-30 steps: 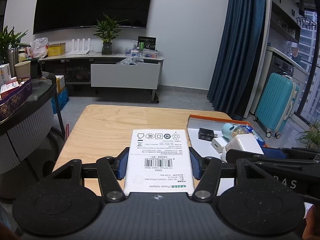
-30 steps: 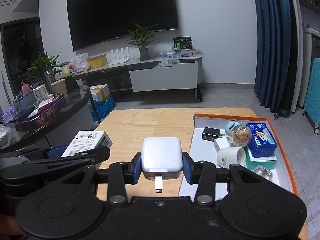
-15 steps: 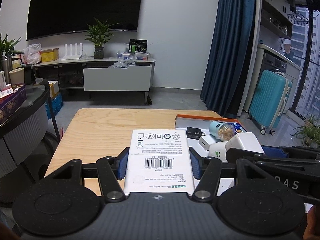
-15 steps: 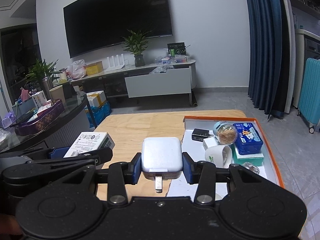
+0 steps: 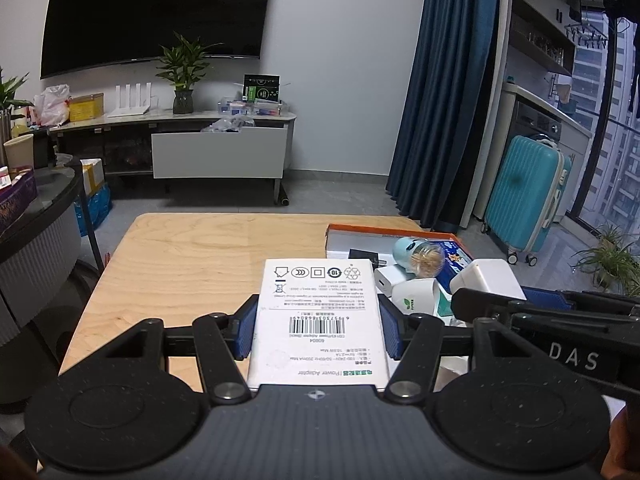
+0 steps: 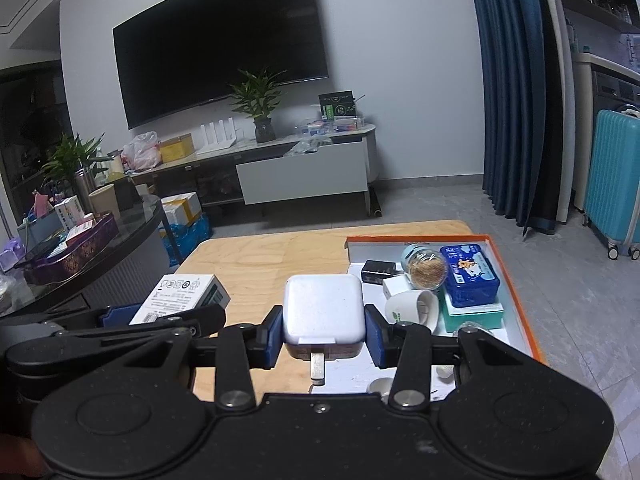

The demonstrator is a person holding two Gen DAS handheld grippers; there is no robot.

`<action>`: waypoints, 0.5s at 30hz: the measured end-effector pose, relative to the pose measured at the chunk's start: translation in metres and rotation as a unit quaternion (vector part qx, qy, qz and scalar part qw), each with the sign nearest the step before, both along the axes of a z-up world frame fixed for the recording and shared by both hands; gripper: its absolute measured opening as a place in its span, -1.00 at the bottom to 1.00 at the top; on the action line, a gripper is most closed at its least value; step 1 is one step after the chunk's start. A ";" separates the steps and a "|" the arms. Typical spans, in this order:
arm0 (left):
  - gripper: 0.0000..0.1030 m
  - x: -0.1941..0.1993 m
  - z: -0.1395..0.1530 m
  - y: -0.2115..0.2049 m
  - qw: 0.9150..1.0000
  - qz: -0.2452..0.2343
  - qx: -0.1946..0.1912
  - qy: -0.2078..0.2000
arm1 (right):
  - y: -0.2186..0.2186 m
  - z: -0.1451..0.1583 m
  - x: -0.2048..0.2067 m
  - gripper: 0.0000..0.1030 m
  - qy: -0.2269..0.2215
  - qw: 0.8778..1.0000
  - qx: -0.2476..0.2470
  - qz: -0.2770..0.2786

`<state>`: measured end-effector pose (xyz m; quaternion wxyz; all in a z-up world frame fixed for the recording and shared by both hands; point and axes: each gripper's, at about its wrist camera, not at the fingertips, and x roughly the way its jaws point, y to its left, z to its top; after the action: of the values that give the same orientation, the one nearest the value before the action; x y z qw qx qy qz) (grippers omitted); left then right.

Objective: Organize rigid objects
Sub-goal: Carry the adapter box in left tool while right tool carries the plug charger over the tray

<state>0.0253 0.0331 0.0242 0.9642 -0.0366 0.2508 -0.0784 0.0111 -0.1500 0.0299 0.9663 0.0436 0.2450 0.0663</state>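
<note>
The left hand-held gripper (image 5: 318, 330) is clamped on the white adapter box (image 5: 320, 320), label up, long axis running straight out along the fingers — held above the worktop (image 5: 192, 264). The right hand-held gripper (image 6: 324, 338) grips the white charger (image 6: 324, 308), its prong pointing back toward the camera. Ahead and to the right lies the orange-rimmed tray (image 6: 516, 296), already crowded: black plug, toothpick jar (image 6: 426, 266), blue tin (image 6: 470, 274), tipped white cup (image 6: 414, 308). The right hand looks nearer the tray; free room seems to be at its near left part. Left of the tray, bare wood runs to the far edge — plenty of space there.
</note>
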 end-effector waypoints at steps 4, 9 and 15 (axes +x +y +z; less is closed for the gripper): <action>0.16 0.001 0.000 -0.002 1.000 -0.003 0.002 0.000 | -0.004 -0.001 0.000 -0.01 0.000 1.000 0.001 -0.005; 0.16 0.003 0.001 -0.006 1.000 -0.011 0.002 -0.002 | -0.008 -0.001 -0.001 -0.01 -0.002 1.000 0.001 -0.011; 0.16 0.005 0.001 -0.012 1.000 -0.019 0.002 -0.003 | -0.015 -0.001 -0.001 -0.01 -0.002 1.000 0.002 -0.019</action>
<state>0.0300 0.0214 0.0257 0.9633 -0.0298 0.2486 -0.0967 0.0097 -0.1647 0.0293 0.9678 0.0495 0.2419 0.0489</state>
